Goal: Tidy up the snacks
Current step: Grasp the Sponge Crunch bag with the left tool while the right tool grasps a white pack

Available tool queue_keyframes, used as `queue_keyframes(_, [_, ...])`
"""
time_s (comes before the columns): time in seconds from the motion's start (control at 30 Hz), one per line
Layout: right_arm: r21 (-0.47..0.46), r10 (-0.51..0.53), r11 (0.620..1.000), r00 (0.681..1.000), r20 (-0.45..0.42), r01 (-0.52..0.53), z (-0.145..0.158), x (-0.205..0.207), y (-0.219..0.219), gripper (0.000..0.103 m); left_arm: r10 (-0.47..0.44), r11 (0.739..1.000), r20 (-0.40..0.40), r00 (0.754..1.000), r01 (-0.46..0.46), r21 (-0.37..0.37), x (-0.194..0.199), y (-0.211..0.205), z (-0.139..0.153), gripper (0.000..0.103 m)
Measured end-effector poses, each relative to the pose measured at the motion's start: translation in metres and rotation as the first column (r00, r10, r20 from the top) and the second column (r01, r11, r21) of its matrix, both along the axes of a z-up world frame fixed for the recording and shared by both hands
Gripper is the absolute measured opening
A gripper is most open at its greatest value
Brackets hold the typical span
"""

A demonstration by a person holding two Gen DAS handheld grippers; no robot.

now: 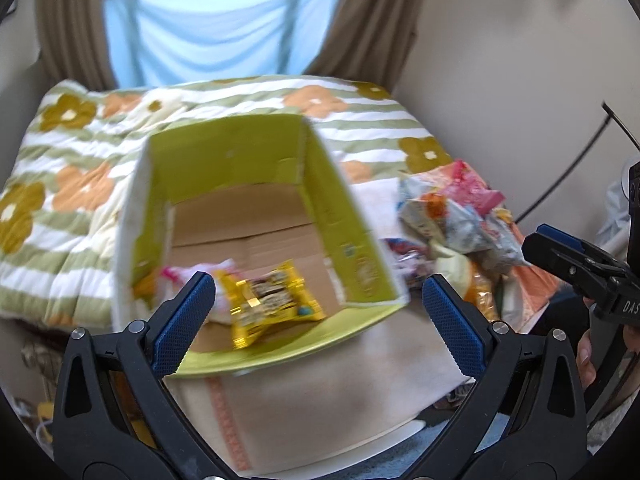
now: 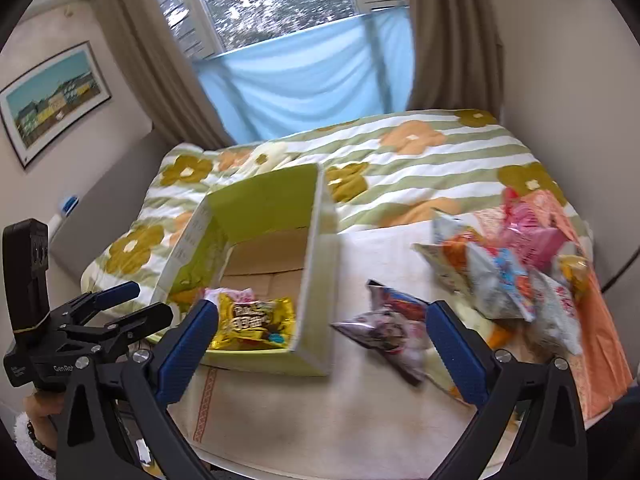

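Observation:
A green cardboard box [image 1: 320,184] stands open on the bed and also shows in the right wrist view [image 2: 264,200]. A yellow snack bag [image 1: 268,300] lies inside it, next to a pink and white packet [image 1: 176,276]; the yellow bag also shows in the right wrist view [image 2: 252,324]. A heap of snack bags [image 1: 460,220] lies to the right of the box, and it shows in the right wrist view [image 2: 508,276]. My left gripper [image 1: 318,308] is open and empty above the box's near edge. My right gripper [image 2: 320,336] is open and empty between the box and a dark snack bag [image 2: 388,328].
A flowered, striped quilt [image 2: 420,152] covers the bed beyond a cream cloth [image 2: 320,408]. An orange cloth [image 2: 600,340] lies under the heap at the right. Curtains and a window [image 2: 280,8] are behind. A wall is close at the right.

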State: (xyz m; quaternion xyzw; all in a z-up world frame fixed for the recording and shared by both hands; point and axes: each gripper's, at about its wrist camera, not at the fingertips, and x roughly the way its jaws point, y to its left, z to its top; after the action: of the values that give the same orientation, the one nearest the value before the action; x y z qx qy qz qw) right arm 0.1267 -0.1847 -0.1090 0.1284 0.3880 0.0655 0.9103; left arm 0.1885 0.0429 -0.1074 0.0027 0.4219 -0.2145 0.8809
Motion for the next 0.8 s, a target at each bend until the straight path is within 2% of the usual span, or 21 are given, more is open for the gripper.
queue_keyframes(0.17, [-0.001,-0.081,0.997,0.997,-0.003,0.081,0.005,-0.016,-0.057,0.103,-0.061,0.998,-0.005,0.998,0.061,0.011,-0.003,-0.061,0.003,0.103])
queue_keyframes(0.23, [-0.004,-0.104,0.995,0.994,-0.014,0.104,0.005,-0.024,-0.08,0.103,-0.085,0.996,-0.017,0.996,0.086,0.037,-0.002,-0.089,0.001,0.103])
queue_keyframes(0.4, [-0.041,-0.19,0.981,0.979,-0.074,0.188,-0.008,-0.041,-0.137,0.103,-0.114,0.987,-0.108,0.988,0.124,0.097,0.01,-0.152,-0.015,0.103])
queue_keyframes(0.47, [-0.065,-0.22,0.975,0.97,-0.106,0.214,-0.017,-0.047,-0.156,0.103,-0.115,0.983,-0.121,0.986,0.131,0.131,0.013,-0.169,-0.021,0.103])
queue_keyframes(0.63, [0.005,-0.266,0.962,0.938,-0.222,0.273,-0.055,-0.061,-0.205,0.103,-0.096,0.964,-0.197,0.976,0.14,0.224,0.037,-0.207,-0.042,0.103])
queue_keyframes(0.7, [0.04,-0.269,0.956,0.924,-0.27,0.29,-0.072,-0.066,-0.218,0.103,-0.09,0.945,-0.235,0.968,0.157,0.285,0.049,-0.22,-0.058,0.103])
queue_keyframes(0.8, [0.061,-0.274,0.949,0.904,-0.328,0.31,-0.095,-0.07,-0.228,0.103,-0.094,0.919,-0.307,0.947,0.201,0.339,0.063,-0.232,-0.083,0.101])
